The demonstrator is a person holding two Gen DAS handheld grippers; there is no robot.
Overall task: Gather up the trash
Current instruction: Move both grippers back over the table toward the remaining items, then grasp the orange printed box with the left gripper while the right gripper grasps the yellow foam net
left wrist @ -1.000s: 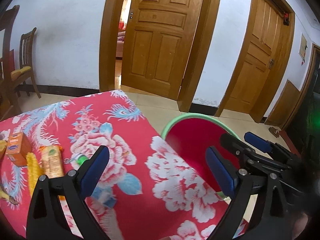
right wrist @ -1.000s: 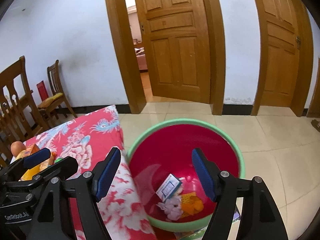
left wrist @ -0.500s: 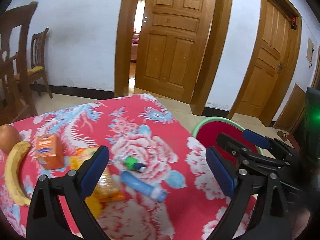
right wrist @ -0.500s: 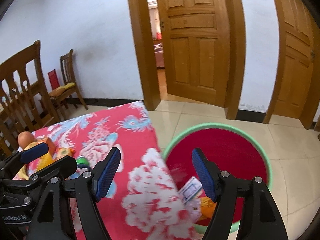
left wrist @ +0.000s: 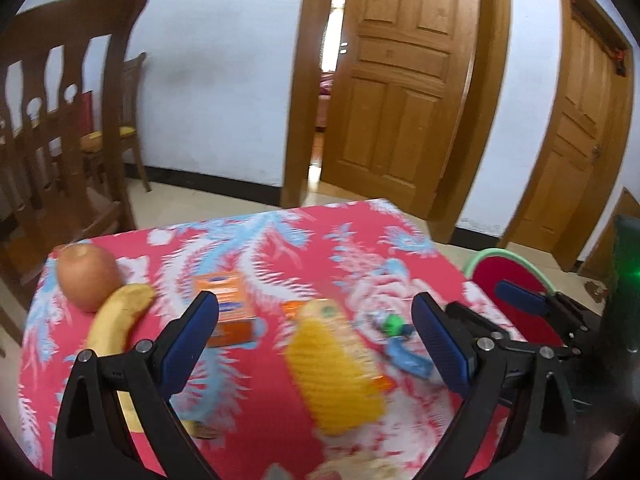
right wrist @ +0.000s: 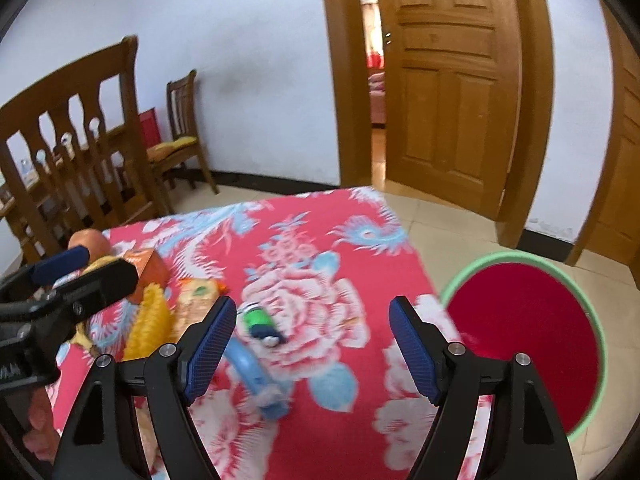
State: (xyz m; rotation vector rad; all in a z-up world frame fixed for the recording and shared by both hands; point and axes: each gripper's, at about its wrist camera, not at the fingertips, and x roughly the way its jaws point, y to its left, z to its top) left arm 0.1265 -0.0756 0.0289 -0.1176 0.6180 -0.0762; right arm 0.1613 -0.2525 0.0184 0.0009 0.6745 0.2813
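I see my left gripper (left wrist: pixel 316 336) gaping wide with nothing in it above the corn (left wrist: pixel 336 372). My right gripper (right wrist: pixel 312 350) is opening, nothing held; blue tube (right wrist: pixel 256 376) lower centre, bin (right wrist: pixel 532 336) at right.

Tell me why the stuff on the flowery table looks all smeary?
Left wrist view: the corn cob and orange box smear from camera motion; the near jaws stay sharp. Right wrist view: the blue tube blurs likewise. Both views: the fisheye lens bends the door frame.
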